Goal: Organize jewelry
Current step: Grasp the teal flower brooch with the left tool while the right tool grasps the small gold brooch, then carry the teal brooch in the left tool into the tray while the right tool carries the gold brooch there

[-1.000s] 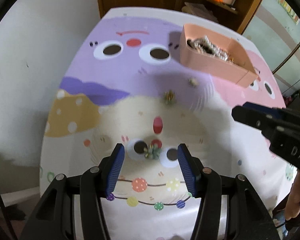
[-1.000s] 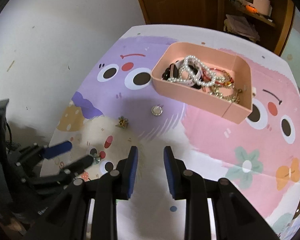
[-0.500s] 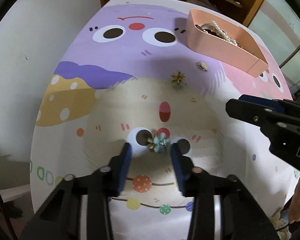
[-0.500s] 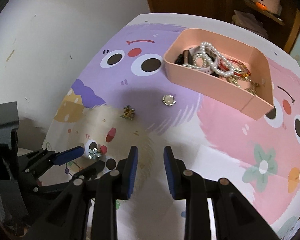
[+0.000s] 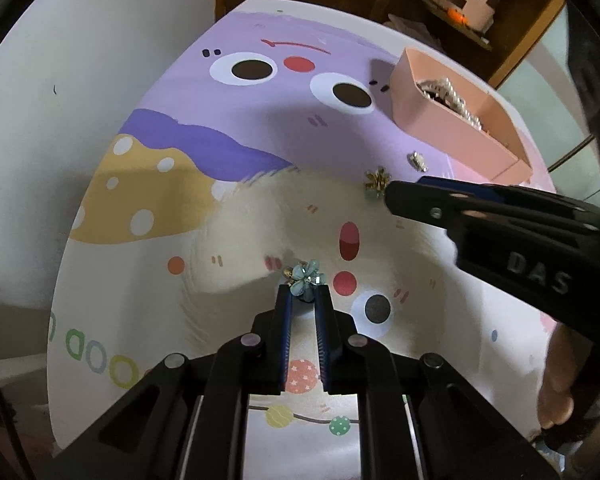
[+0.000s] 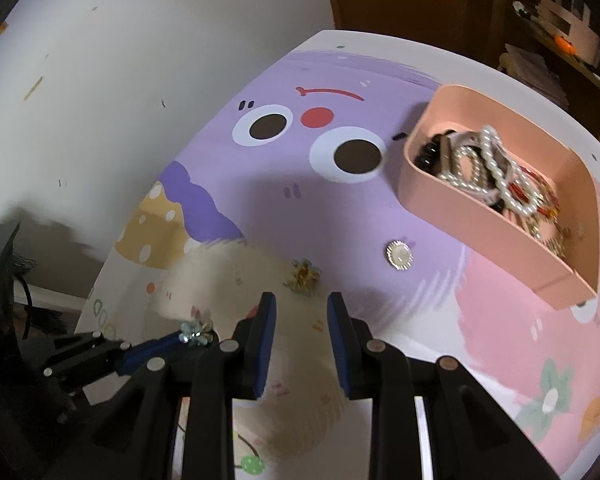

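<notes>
A small teal flower brooch (image 5: 303, 278) lies on the cartoon-print tablecloth (image 5: 220, 240). My left gripper (image 5: 303, 294) points down at it, its jaws closing, and the blue pads pinch the brooch's lower part at their tips. The right wrist view shows the same brooch (image 6: 196, 332) at the left gripper (image 6: 188, 338) tips. My right gripper (image 6: 302, 300) hangs open and holds nothing, just short of a gold brooch (image 6: 302, 276). A round pearl brooch (image 6: 399, 255) lies beyond it. The pink tray (image 6: 480, 216) holds pearl strands and other jewelry.
The round table's left edge (image 6: 112, 256) runs close to a white wall. Dark wooden furniture and shelves (image 5: 452, 4) stand behind the table. A hand (image 5: 560, 380) holds the right gripper low at the right of the left wrist view.
The left jaws have narrowed from wide open to pinching the teal flower brooch. The right gripper has moved forward and down toward the gold brooch, its gap unchanged.
</notes>
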Demonstrator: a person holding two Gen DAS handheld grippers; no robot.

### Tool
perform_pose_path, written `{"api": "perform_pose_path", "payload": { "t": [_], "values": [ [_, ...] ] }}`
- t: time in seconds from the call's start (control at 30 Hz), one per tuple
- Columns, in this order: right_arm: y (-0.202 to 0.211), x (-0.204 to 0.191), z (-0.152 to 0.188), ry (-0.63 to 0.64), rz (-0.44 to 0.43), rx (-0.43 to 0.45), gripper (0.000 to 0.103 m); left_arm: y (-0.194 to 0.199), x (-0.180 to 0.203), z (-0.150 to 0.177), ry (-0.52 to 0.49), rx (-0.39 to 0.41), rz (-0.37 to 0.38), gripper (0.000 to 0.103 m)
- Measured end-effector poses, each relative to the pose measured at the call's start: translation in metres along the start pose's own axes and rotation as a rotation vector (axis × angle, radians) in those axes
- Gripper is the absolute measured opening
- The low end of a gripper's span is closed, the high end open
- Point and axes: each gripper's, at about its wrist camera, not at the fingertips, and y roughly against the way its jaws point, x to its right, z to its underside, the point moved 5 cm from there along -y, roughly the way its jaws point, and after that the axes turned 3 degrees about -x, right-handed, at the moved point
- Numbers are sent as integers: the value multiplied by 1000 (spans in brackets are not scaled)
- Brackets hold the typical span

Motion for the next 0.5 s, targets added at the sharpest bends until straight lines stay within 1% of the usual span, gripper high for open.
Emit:
{"api": "perform_pose_path", "payload": {
  "t": [0.07, 0.3, 0.4, 0.43, 0.5],
  "values": [
    [-4, -2, -3, 11, 4, 0, 27, 3, -1, 0, 8, 13, 22, 9],
    [-17, -4, -11, 29, 37, -3, 27, 7, -5, -4, 25, 30, 32, 9],
    [-25, -5, -12, 37, 65, -13, 26, 8, -5, -5, 30, 36, 34, 9],
    [-27, -4, -12, 39, 76, -13, 24, 8, -5, -6, 31, 37, 35, 9],
    [-26, -3, -11, 43, 84, -4, 24, 9, -6, -6, 33, 40, 34, 9]
  ]
}}
